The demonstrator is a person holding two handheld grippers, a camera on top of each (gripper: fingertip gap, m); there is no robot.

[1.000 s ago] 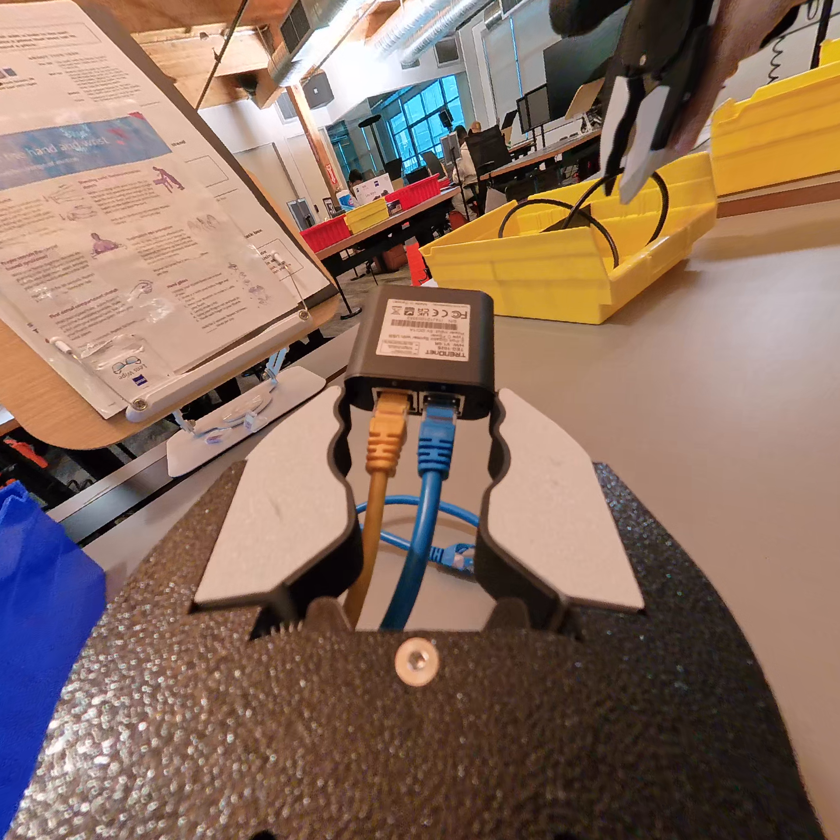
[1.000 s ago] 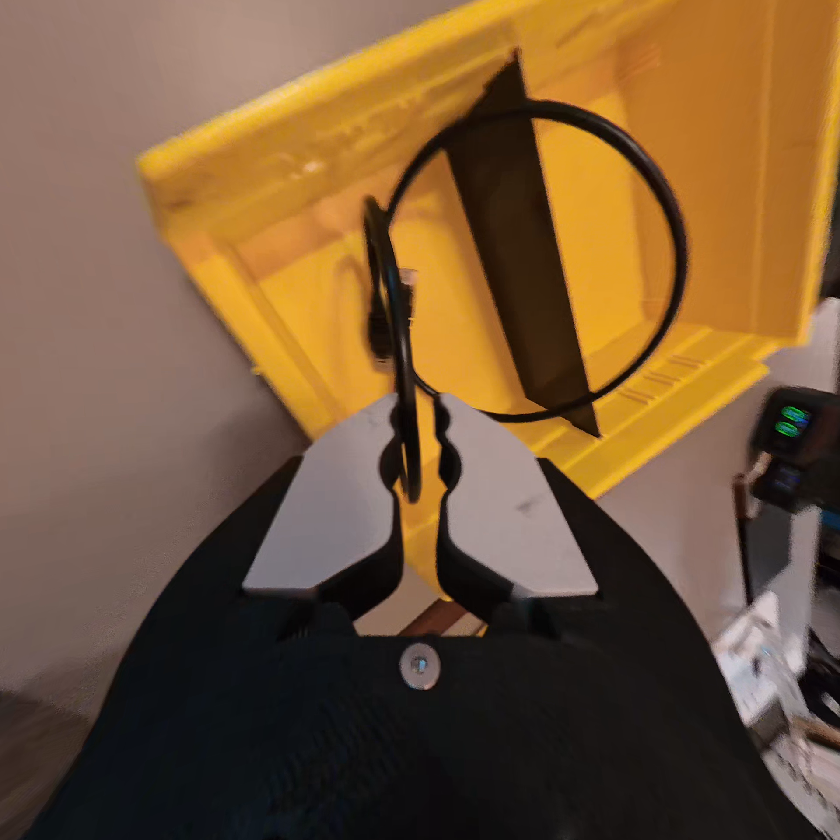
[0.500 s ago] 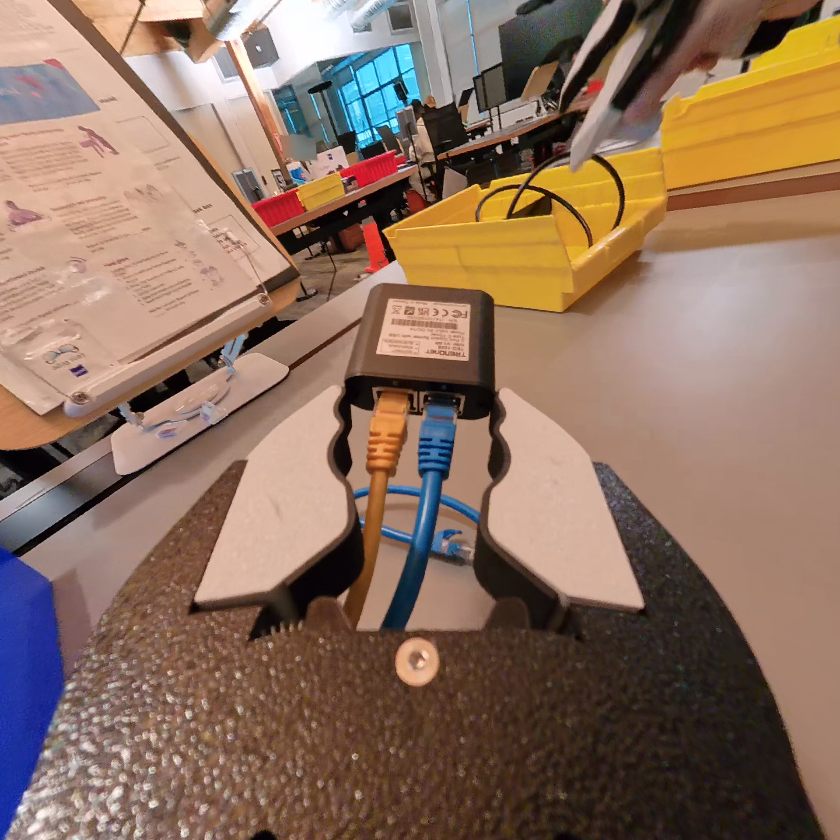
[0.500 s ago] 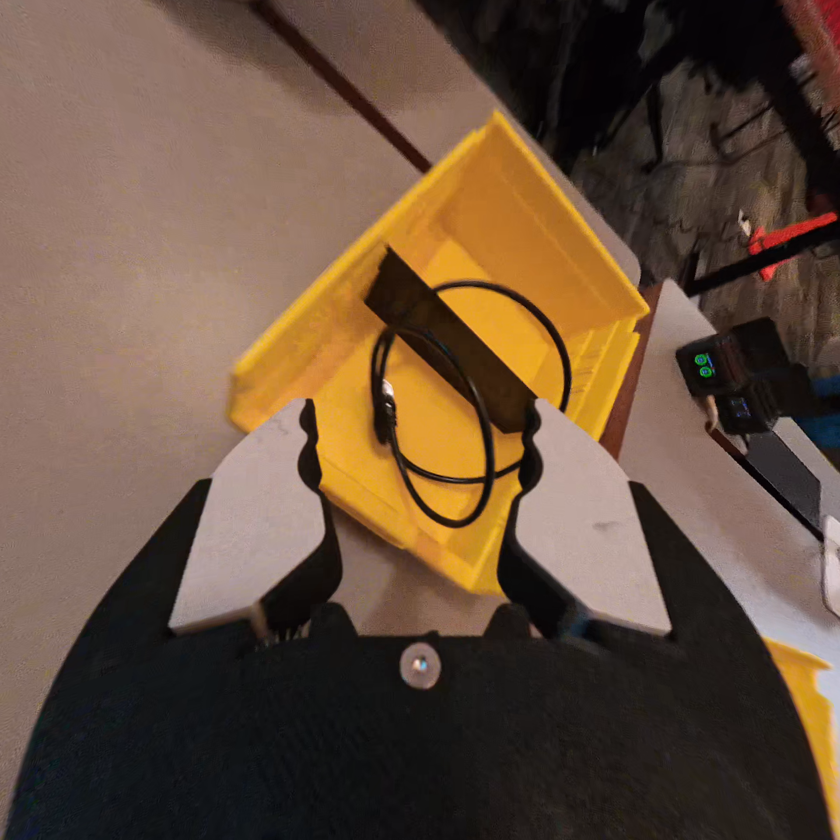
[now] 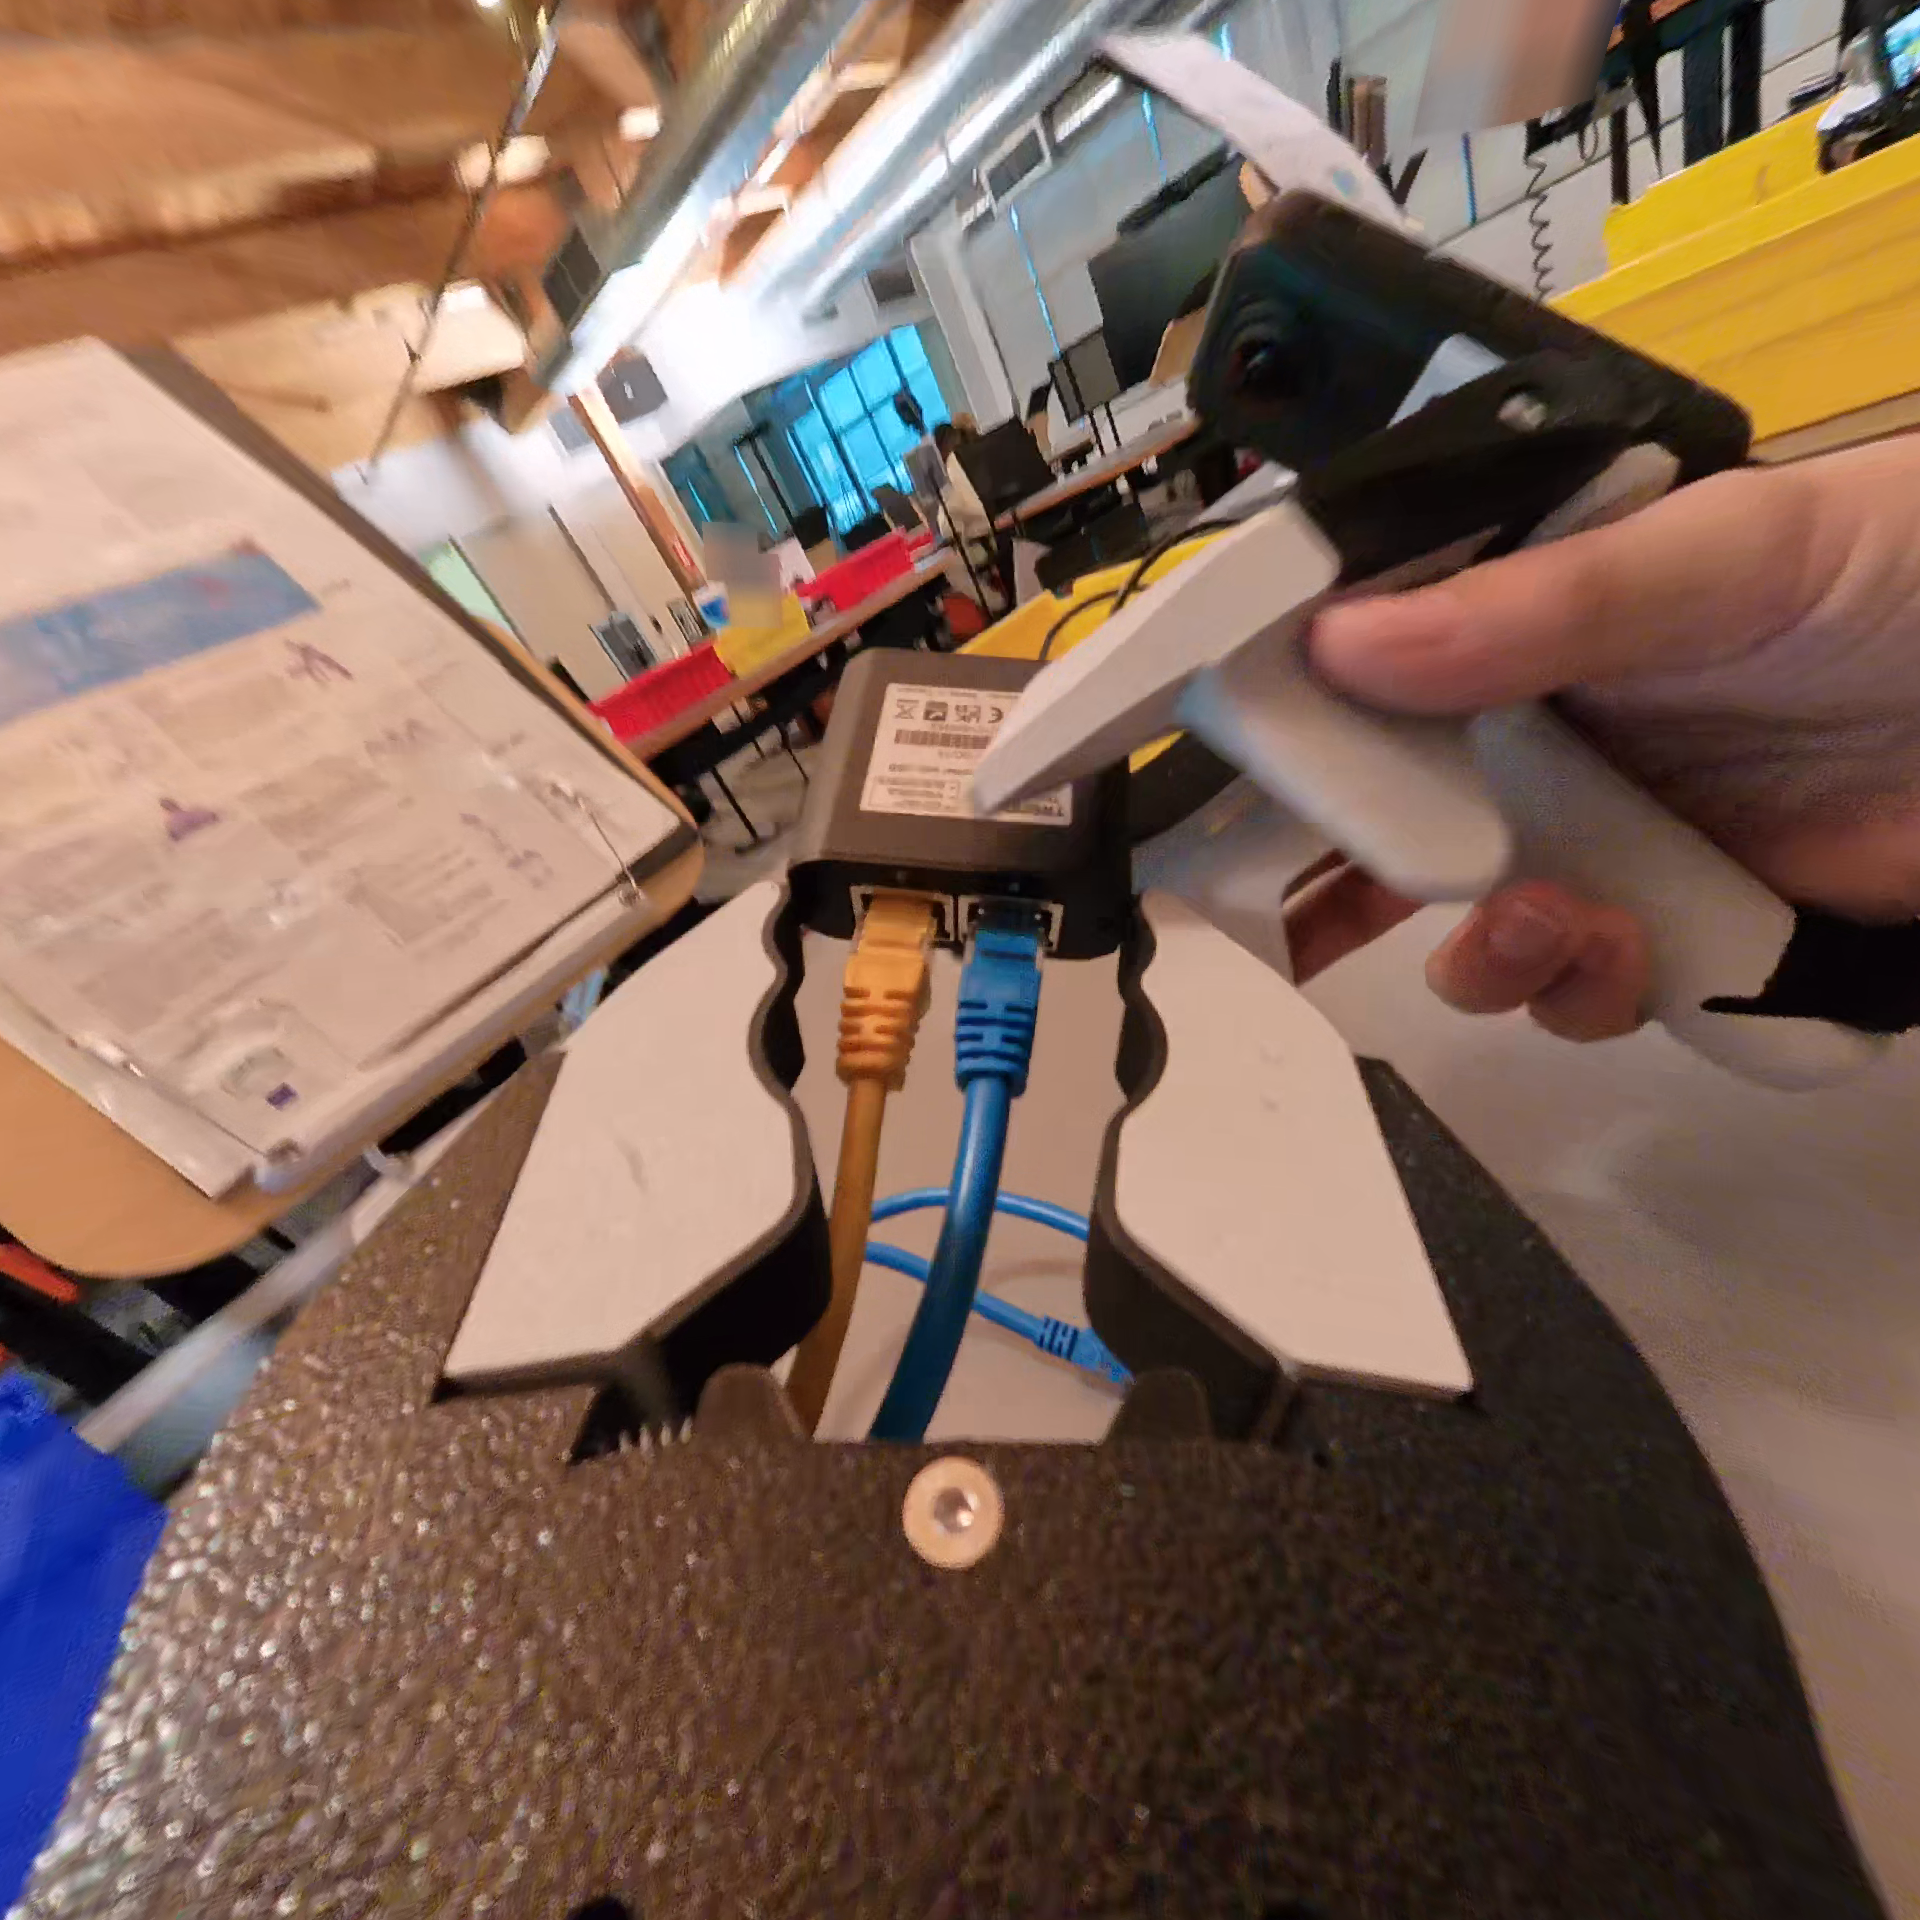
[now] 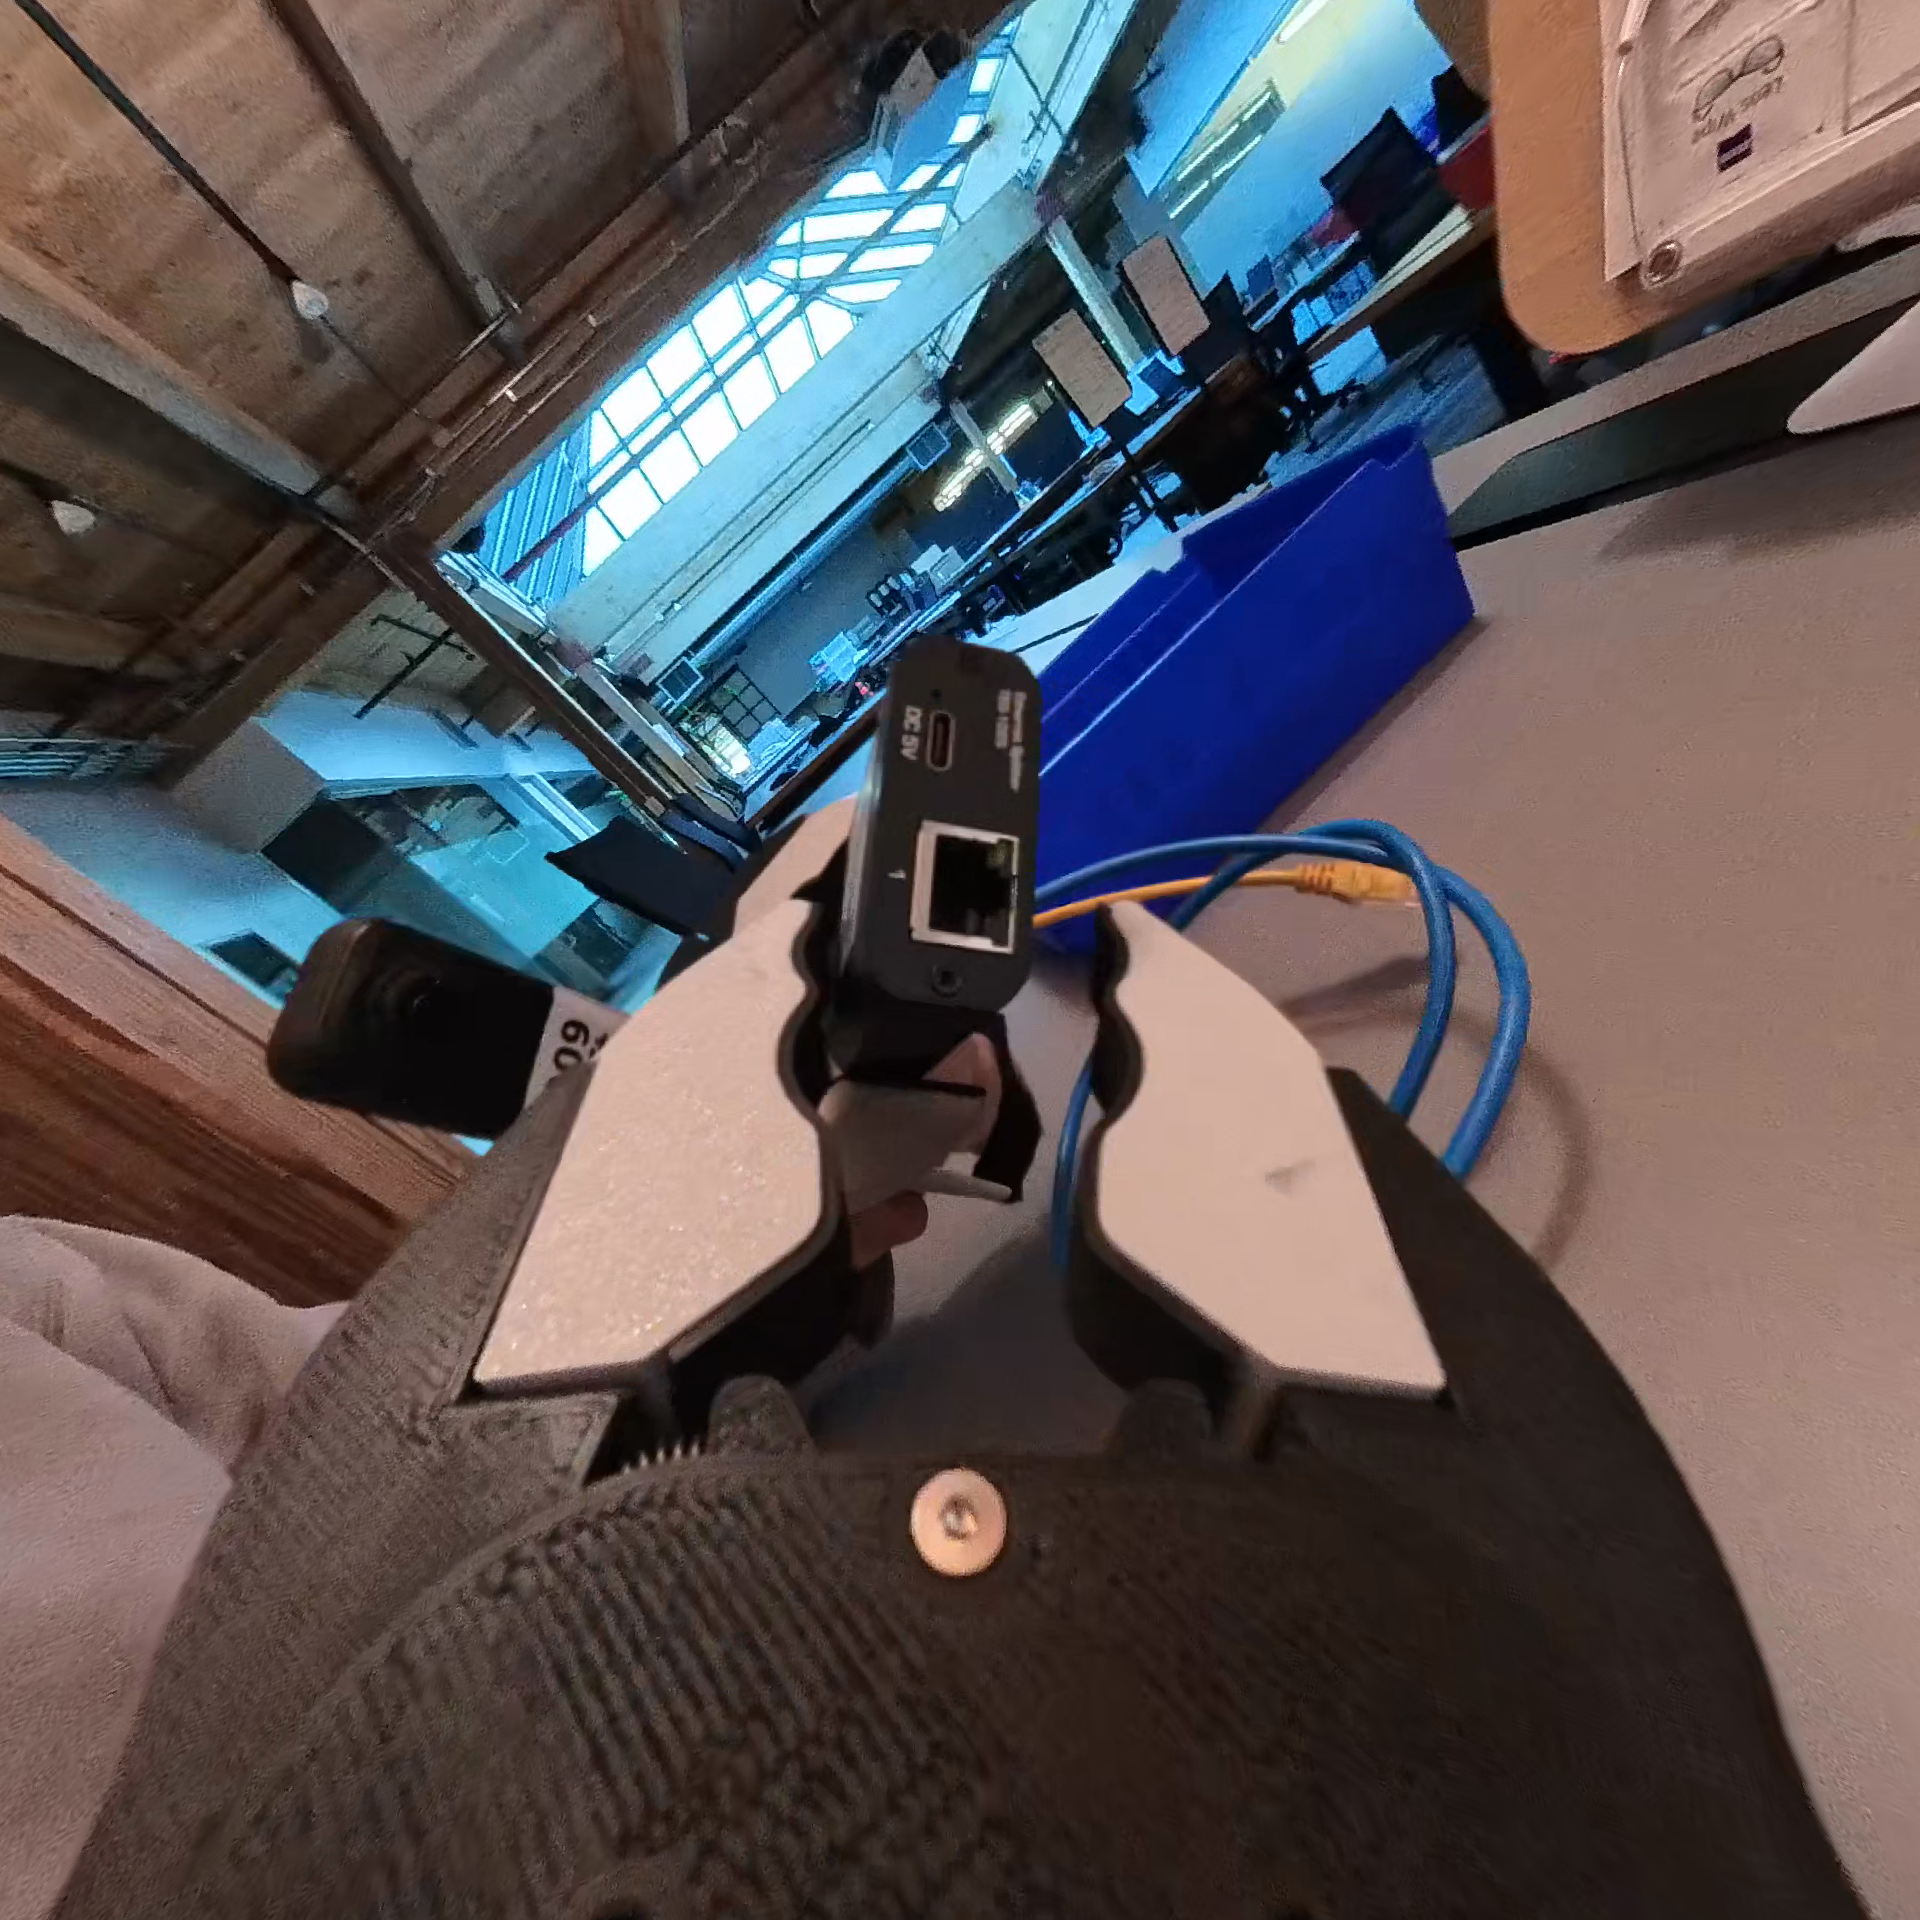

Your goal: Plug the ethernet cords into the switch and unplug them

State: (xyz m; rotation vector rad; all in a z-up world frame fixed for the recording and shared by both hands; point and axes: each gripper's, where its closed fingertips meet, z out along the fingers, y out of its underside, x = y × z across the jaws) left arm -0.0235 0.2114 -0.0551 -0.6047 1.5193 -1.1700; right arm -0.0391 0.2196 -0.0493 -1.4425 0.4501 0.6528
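Looks about halfway: the switch (image 5: pixel 961 790) is pinched off the tabletop (image 5: pixel 1662 1195) by the left claw (image 5: pixel 958 935) at 12 o'clock, orange cord (image 5: pixel 883 997) and blue cord (image 5: pixel 992 1008) already plugged in, one port (image 6: pixel 964 885) left empty, and the right claw (image 6: pixel 951 961) is spread wide, nothing gripped.

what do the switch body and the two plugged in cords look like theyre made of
Switch: likely matte black plastic, soft sheen, moulded rounded edges. Yellow cord and blue cord: flexible glossy rubbery jackets, probably PVC, with ribbed moulded boots at the plugs.
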